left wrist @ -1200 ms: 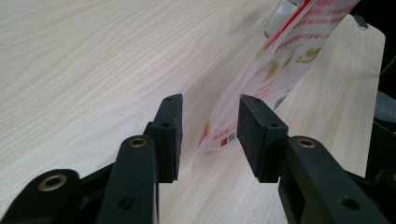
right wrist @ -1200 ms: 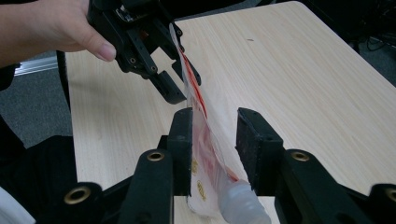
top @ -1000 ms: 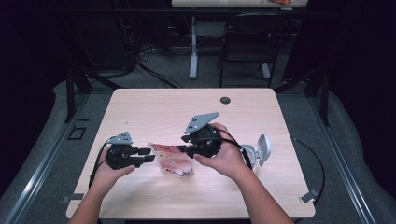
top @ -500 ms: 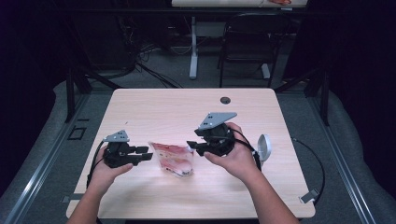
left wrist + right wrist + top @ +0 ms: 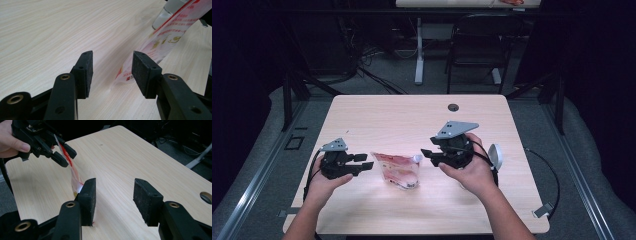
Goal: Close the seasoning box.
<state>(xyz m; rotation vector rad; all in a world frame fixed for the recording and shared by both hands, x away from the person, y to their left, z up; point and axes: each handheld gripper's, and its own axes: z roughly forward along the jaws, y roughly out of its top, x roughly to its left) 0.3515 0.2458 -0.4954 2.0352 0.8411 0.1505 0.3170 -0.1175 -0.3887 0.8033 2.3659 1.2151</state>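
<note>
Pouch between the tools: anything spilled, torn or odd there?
No spill or tear shows. The red-printed pouch lies on the table between the open left tool and open right tool, neither gripping it.

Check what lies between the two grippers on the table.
In the high view, a red-and-clear pouch with a white cap lies between the left gripper and right gripper.

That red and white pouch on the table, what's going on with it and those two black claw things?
A person sits at a wooden table with a two-jaw gripper in each hand. A red and white spouted pouch lies between them. The left gripper and the right gripper are both open, one at each end of the pouch, and neither is clamped on it. A small white round object sits by the right hand.
</note>
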